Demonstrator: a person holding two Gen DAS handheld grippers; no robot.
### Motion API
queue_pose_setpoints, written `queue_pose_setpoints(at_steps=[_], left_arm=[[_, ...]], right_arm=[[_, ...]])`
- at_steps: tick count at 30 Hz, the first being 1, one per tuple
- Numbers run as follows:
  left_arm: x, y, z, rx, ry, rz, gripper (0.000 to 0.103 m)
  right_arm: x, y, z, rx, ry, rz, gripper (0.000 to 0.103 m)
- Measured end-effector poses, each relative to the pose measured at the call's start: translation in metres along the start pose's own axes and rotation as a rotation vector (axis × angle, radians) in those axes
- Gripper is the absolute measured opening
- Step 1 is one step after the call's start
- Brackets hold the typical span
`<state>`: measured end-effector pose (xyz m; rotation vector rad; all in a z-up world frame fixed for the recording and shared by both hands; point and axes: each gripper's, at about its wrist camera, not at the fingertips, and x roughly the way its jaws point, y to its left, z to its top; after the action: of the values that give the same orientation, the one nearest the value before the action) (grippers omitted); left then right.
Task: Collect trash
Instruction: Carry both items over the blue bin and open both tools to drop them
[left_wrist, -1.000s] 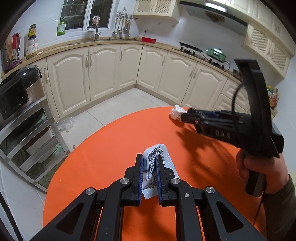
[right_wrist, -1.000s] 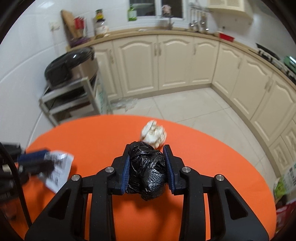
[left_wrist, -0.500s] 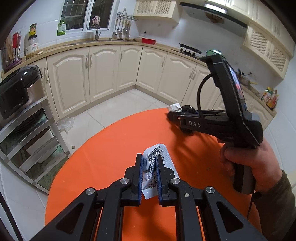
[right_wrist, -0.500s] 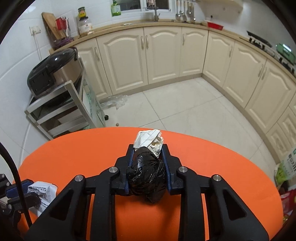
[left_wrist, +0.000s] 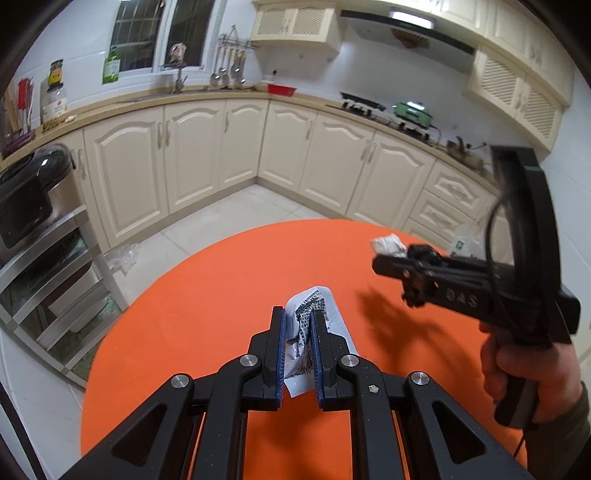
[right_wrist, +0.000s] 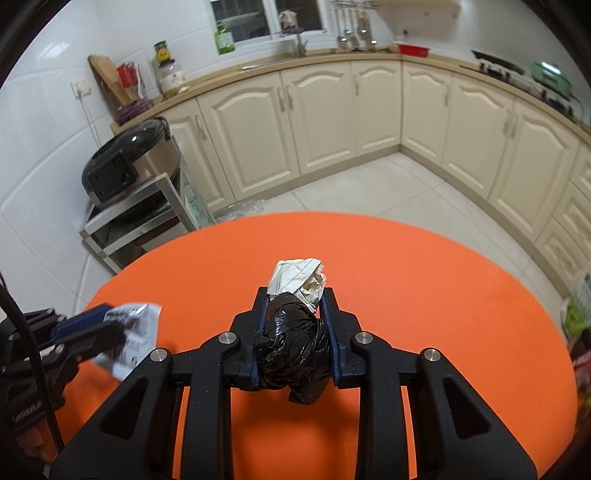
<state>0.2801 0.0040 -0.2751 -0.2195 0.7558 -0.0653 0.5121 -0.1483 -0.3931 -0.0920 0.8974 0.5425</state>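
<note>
My left gripper (left_wrist: 298, 314) is shut on a white printed wrapper (left_wrist: 334, 326), held just above the round orange table (left_wrist: 221, 288). In the right wrist view the same gripper (right_wrist: 107, 321) and wrapper (right_wrist: 138, 332) hang at the lower left. My right gripper (right_wrist: 295, 295) is shut on a crumpled black plastic bag (right_wrist: 291, 343). A wad of crumpled white paper (right_wrist: 299, 275) is pinched between its fingertips. In the left wrist view the right gripper (left_wrist: 384, 264) hovers above the table's far right. The paper wad (left_wrist: 388, 243) sits at its tip, and a person's hand (left_wrist: 532, 373) grips the handle.
A steel rack with a black cooker (right_wrist: 122, 170) stands left of the table. Clear plastic (left_wrist: 123, 254) lies on the tiled floor beside it. Cream cabinets (right_wrist: 321, 110) line the far walls. Green and red packages (right_wrist: 576, 314) sit past the table's right edge.
The right gripper went forward over the paper wad lying ahead of it, closed on it together with the black bag, and lifted both. The left gripper rose slightly, still gripping the wrapper.
</note>
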Motion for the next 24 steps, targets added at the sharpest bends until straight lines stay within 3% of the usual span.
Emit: queue_pose_setpoints(at_steps=[10, 24], left_arm=[[-0.059, -0.081, -0.03, 0.107, -0.051, -0.113, 0.008], [-0.128, -0.214, -0.096, 0.357, -0.046, -0.394, 0.009]], right_arm=[[-0.13, -0.019, -0.071, 0.116, -0.091, -0.096, 0.025], [-0.329, -0.053, -0.234, 0.386, -0.215, -0.331, 0.025]])
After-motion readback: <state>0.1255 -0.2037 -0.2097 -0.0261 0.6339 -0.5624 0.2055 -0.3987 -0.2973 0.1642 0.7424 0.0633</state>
